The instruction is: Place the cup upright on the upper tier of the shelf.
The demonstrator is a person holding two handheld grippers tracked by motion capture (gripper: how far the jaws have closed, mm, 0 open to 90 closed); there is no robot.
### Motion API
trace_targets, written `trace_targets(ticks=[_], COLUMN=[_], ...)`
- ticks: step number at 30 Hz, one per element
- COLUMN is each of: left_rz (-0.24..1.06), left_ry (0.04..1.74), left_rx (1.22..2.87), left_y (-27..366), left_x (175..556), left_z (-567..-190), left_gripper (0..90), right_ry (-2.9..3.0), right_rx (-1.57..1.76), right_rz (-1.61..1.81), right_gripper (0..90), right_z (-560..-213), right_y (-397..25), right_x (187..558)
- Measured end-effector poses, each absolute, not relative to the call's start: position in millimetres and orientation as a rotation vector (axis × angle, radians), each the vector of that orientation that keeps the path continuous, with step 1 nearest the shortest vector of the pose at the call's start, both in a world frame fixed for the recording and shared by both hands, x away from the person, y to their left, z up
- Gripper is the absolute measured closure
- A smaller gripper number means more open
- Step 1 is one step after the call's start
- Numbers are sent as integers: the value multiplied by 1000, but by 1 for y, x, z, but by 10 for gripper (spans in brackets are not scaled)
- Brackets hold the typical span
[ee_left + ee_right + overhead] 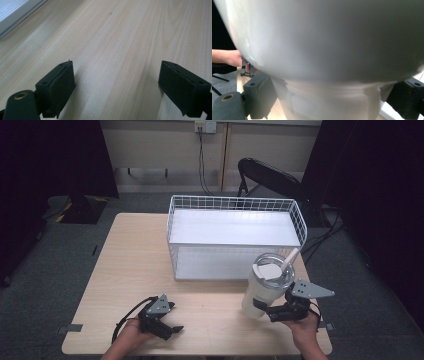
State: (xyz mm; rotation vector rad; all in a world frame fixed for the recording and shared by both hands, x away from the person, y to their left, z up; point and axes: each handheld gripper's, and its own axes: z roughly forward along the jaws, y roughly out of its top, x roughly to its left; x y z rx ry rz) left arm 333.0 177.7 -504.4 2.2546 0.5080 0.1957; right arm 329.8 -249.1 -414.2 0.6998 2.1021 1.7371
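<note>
- High view: a light wooden table [135, 270] sits on grey carpet, with a person's forearms coming in from the bottom edge.
- A white wire basket [235, 237] with a solid white floor stands on the far middle of the table, its long side facing the person.
- A white tumbler [265, 287] with a clear lid and a pale straw is at the near right of the table, just in front of the basket's right corner. It leans, top tipped toward the basket.
- The right gripper [280, 310] is held in the person's right hand [305, 327] and clamps the tumbler's lower body from the right side, one jaw on each side of it.
- The left gripper [167, 322] is held in the left hand [132, 332] at the near left, low over bare tabletop, well apart from the tumbler and basket. A black cable loops from it toward the table edge.
- A dark folding chair [270, 177] stands behind the basket, and a wall outlet with cords is farther back.
- Left gripper view: its two black jaws are spread wide, with plain wood grain between them and nothing held. A pale edge of the basket shows at the top left.
- Right gripper view: the tumbler's broad white body looms close, its narrower base squeezed between the two black jaws. The other hand shows faintly at the left.
</note>
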Motion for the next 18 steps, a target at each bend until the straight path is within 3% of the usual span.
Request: trace_targets(ticks=[18], left_rz=[195], left_ry=[509], left_rx=[2254], left_y=[178], left_x=[333], left_z=[-504], left_gripper=[130], right_ry=[2104], right_rx=[693], right_rz=[1760], right_gripper=[99], right_z=[-372], right_y=[-239], right_x=[346])
